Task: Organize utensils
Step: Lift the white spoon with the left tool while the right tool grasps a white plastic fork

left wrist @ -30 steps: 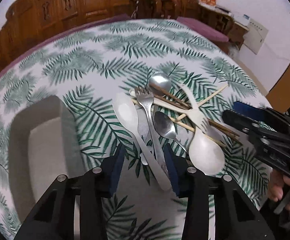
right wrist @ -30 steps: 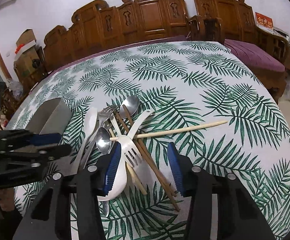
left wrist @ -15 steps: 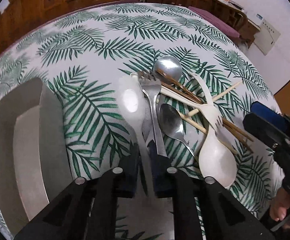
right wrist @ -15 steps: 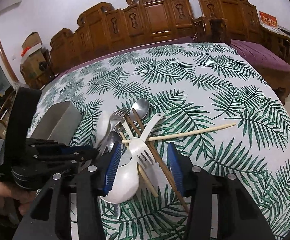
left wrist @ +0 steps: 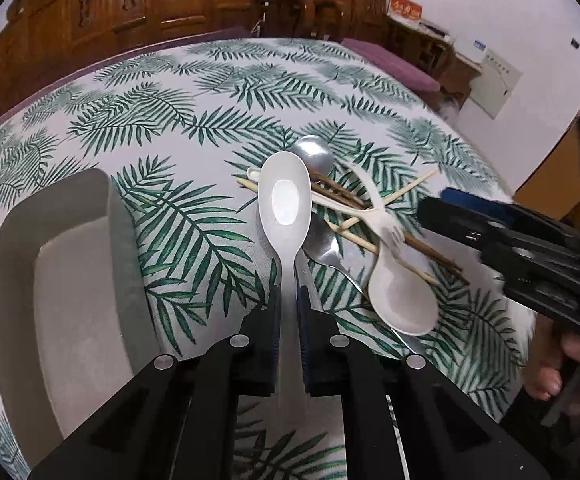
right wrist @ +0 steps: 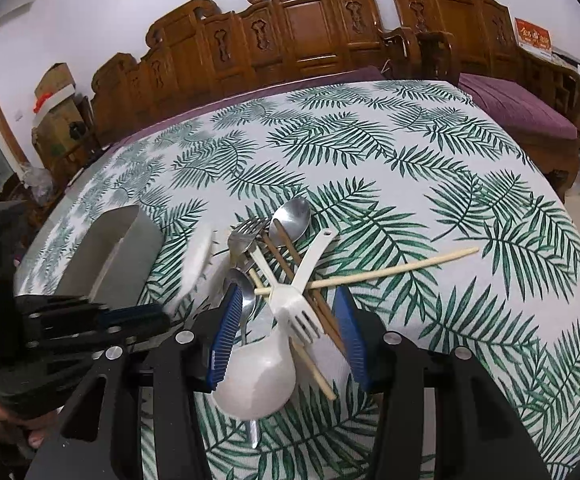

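Note:
My left gripper (left wrist: 288, 312) is shut on the handle of a white plastic spoon (left wrist: 285, 204) and holds it lifted above the pile, bowl pointing away. The spoon shows blurred in the right wrist view (right wrist: 198, 260). The pile holds a second white spoon (left wrist: 401, 300), a white plastic fork (right wrist: 293, 300), metal spoons (right wrist: 291, 216), a metal fork (right wrist: 242, 234) and wooden chopsticks (right wrist: 393, 270). My right gripper (right wrist: 290, 340) is open, low over the near end of the pile, astride the white fork and the second white spoon (right wrist: 256, 384).
A grey rectangular tray (left wrist: 70, 280) sits on the leaf-print tablecloth (left wrist: 210, 92) left of the pile; it also shows in the right wrist view (right wrist: 106, 256). Carved wooden chairs (right wrist: 309, 36) line the far edge. A purple bench (right wrist: 517, 108) stands right.
My left gripper closed on the white spoon's handle and lifted it off the pile. My right gripper stayed open over the pile's near end.

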A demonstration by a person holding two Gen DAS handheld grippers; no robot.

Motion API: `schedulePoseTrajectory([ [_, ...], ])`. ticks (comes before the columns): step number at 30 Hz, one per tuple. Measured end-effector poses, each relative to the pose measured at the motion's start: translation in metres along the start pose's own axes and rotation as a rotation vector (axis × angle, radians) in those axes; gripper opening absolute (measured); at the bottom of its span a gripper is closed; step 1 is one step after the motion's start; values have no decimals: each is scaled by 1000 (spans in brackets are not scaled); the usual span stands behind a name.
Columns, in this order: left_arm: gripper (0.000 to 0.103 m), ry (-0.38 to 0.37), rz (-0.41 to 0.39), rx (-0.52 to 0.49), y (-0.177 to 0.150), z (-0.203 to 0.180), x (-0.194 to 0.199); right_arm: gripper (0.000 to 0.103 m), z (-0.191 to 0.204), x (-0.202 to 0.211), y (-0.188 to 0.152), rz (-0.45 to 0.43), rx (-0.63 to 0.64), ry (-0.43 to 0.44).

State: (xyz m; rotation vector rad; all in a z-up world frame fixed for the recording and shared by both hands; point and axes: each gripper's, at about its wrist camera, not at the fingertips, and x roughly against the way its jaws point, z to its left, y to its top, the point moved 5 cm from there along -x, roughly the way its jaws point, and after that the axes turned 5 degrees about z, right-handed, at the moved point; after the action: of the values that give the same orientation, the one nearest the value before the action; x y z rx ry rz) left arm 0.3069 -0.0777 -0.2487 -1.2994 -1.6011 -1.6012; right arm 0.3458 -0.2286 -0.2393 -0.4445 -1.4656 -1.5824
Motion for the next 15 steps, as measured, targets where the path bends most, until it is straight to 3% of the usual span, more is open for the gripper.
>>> schedulePoseTrajectory([
  [15, 7, 49, -139, -12, -11, 7, 58, 37, 13, -38, -6, 86, 99, -43],
])
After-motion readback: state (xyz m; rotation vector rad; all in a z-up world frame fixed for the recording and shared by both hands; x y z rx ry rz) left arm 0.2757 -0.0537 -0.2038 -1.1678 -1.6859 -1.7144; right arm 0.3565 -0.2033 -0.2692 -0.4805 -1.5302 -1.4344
